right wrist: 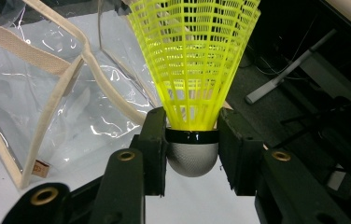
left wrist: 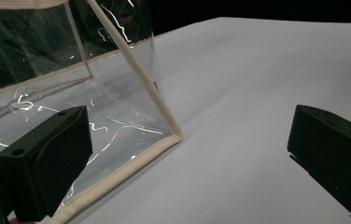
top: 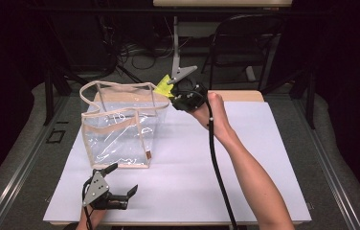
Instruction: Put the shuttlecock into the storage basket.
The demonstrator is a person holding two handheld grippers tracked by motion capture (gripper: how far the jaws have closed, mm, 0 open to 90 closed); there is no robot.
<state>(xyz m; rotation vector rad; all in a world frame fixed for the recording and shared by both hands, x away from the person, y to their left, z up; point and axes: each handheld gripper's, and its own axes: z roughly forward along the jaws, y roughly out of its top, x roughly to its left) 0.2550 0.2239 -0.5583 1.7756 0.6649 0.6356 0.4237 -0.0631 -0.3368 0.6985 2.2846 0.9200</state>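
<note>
Jaws of your right gripper [right wrist: 192, 140] are clamped on the yellow shuttlecock [right wrist: 193, 70] at its cap, held above the table's far edge beside the clear bag [top: 120, 125]; left gripper [top: 118, 184], jaws apart, sits w/ one jaw by the bag's near corner. Risk: the bag's top looks floppy, so the skirt may snag on its rim & tip it. Left isn't bracing it yet.

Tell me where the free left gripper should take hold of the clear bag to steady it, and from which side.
Grip the clear bag on its beige-trimmed top rim, at the near corner, coming from the near side where the left gripper rests open. The trim is probably firmer than the thin, glossy walls, and the right gripper holds the yellow shuttlecock at the far side.
</note>
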